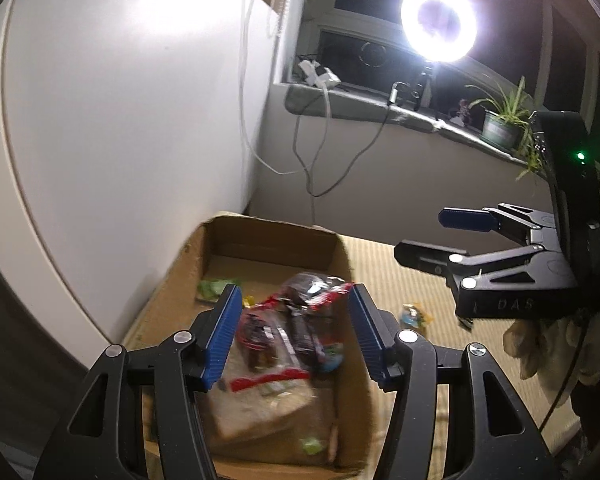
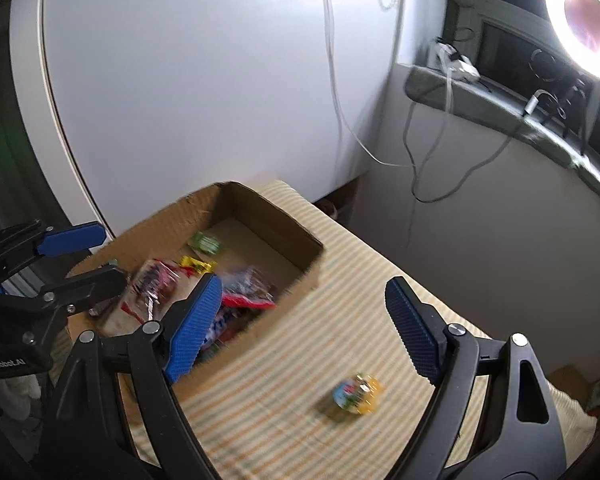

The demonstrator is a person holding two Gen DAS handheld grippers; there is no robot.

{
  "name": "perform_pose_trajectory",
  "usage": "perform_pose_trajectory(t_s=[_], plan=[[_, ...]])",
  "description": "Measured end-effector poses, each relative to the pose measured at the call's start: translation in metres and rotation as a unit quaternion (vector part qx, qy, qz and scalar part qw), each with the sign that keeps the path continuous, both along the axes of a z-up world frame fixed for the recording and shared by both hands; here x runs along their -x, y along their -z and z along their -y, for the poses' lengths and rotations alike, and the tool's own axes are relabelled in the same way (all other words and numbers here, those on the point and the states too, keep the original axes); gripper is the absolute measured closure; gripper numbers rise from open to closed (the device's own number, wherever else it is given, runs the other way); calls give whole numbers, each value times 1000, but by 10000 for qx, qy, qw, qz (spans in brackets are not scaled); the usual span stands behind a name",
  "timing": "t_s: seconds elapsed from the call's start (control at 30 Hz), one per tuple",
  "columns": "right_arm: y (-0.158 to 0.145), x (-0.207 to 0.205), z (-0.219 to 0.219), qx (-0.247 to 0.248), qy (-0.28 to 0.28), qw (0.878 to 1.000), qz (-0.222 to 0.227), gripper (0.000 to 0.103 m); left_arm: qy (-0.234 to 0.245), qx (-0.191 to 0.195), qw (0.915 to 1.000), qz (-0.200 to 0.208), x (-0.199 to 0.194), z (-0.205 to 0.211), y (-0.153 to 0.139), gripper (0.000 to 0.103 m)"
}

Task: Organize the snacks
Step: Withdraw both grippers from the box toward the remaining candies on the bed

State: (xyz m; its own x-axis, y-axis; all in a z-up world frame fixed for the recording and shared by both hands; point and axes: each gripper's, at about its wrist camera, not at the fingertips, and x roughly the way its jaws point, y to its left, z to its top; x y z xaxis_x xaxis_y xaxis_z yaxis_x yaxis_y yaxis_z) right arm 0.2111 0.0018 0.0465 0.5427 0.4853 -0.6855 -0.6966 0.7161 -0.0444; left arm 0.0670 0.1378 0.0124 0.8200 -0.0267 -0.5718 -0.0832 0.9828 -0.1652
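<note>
A cardboard box (image 1: 274,240) (image 2: 268,216) stands open on a striped cloth (image 2: 284,392). Inside lie a red-and-clear packet (image 1: 296,320) (image 2: 156,280), a bread bag (image 1: 260,408), a green packet (image 1: 212,289) (image 2: 206,244) and a yellow one (image 2: 198,265). My left gripper (image 1: 296,334) (image 2: 114,256) hangs open over the box, its pads on either side of the red packet below and clear of it. My right gripper (image 2: 304,330) (image 1: 420,234) stands wide open above the box's right wall, with nothing between its pads. A small yellow-and-blue snack (image 2: 356,396) (image 1: 414,315) lies loose on the cloth to the right.
A white curved panel (image 1: 132,100) rises behind and left of the box. Cables (image 1: 312,168) hang down the corner wall. On the window sill (image 1: 380,108) stand a bright ring light (image 1: 438,22) and a potted plant (image 1: 500,128). A gloved hand (image 1: 560,344) holds the right gripper.
</note>
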Motion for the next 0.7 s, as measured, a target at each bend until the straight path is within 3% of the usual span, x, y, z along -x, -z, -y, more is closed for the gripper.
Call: perform_pose_trajectory(t_s=[0.23, 0.4, 0.7], plan=[[2, -9, 52, 125, 346, 9993, 59, 17, 355, 15, 9994, -17, -5, 37, 2, 48], [13, -21, 96, 146, 648, 9977, -148, 17, 691, 31, 9976, -94, -13, 69, 8, 48], [55, -32, 148, 308, 938, 9935, -562, 17, 1158, 85, 9920, -498, -35, 118, 35, 48]])
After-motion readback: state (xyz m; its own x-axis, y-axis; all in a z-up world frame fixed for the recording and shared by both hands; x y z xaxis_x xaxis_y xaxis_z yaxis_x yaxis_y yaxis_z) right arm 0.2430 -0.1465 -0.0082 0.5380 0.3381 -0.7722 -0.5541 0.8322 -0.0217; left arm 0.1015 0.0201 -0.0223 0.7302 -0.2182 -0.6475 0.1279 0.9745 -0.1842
